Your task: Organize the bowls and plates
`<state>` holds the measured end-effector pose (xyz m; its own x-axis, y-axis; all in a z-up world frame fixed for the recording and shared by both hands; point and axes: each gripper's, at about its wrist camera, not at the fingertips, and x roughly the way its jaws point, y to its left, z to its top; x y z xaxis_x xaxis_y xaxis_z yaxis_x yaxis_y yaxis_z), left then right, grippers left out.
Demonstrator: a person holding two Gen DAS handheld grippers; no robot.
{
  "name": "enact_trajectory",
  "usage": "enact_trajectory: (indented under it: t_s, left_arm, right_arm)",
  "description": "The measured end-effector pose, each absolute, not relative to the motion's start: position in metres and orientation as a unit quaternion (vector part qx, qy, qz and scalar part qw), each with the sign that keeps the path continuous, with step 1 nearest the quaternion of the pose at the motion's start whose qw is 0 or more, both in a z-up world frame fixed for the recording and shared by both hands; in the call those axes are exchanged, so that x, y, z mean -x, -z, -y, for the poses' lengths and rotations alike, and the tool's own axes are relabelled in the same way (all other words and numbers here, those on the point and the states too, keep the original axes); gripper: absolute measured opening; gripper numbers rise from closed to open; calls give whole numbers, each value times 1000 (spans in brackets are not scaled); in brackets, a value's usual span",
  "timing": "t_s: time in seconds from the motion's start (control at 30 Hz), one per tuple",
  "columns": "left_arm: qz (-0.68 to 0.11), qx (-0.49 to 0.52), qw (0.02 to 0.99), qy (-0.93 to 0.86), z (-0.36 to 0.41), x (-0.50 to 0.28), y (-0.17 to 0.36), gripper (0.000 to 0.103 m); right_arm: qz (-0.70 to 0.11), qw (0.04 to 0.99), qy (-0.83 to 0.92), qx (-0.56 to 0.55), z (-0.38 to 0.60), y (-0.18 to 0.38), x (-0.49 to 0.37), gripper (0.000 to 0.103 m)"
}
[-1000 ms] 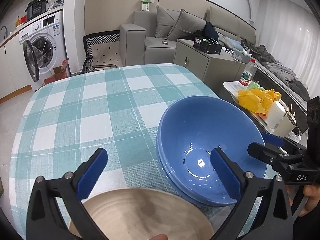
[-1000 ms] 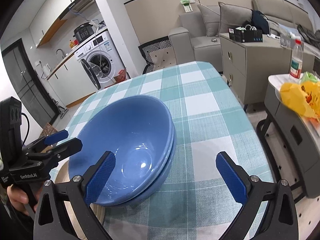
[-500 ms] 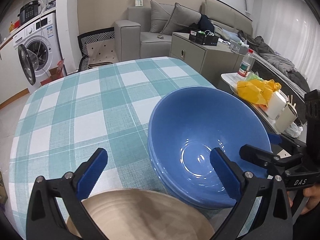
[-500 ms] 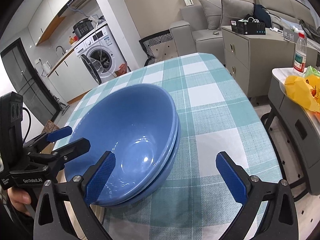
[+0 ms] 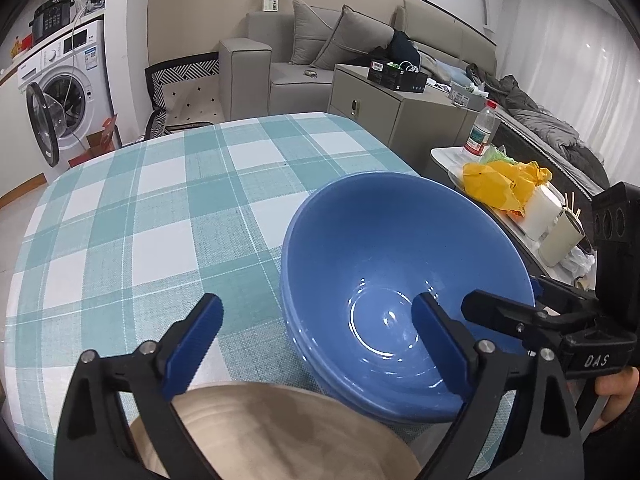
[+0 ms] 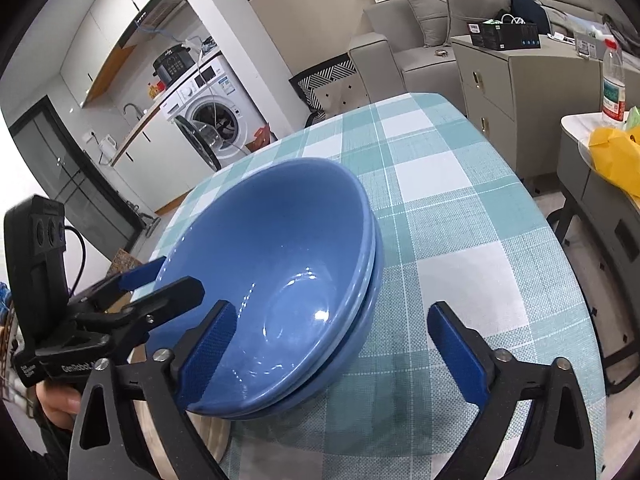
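Observation:
Two blue bowls (image 5: pixel 384 264) sit nested on the checked tablecloth (image 5: pixel 132 216). A beige plate (image 5: pixel 280 432) lies at the near table edge, partly under the bowls. My left gripper (image 5: pixel 316 344) straddles their near-left wall, one finger over the inside and one outside. Its jaws are closing, and the pads are clear of the bowl. My right gripper (image 6: pixel 332 344) straddles the bowls' (image 6: pixel 272 264) right rim in the same way, closing and not touching. Each gripper shows in the other's view: the right gripper (image 5: pixel 508 296) and the left gripper (image 6: pixel 168 280).
A low side table (image 5: pixel 448 160) to the right of the dining table holds a yellow bag (image 5: pixel 500 184), a bottle (image 5: pixel 480 132) and cups. Beyond are a grey cabinet (image 5: pixel 392 116), a sofa and a washing machine (image 5: pixel 68 92). The tablecloth's right edge (image 6: pixel 560 248) drops off close to the bowls.
Both pairs of jaws have narrowed a little. The bowls fill more of each view, and each gripper now reaches further over the bowls' rim.

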<state>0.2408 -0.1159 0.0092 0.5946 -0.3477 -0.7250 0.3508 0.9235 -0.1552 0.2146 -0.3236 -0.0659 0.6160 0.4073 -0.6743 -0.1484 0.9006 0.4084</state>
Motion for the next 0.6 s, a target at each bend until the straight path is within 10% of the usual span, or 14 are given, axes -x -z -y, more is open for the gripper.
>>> enact_trajectory:
  t_s: [0.3,0.6]
  left_arm:
    - [-416,7,884,212,118,-240,-4,56]
    - [-415,0,886,205,119,-237,-4,45]
  right_arm:
    - [-407,884,-169,-154,321,64,-212,71]
    - [-395,891,-171,-145,317,58,-207,63]
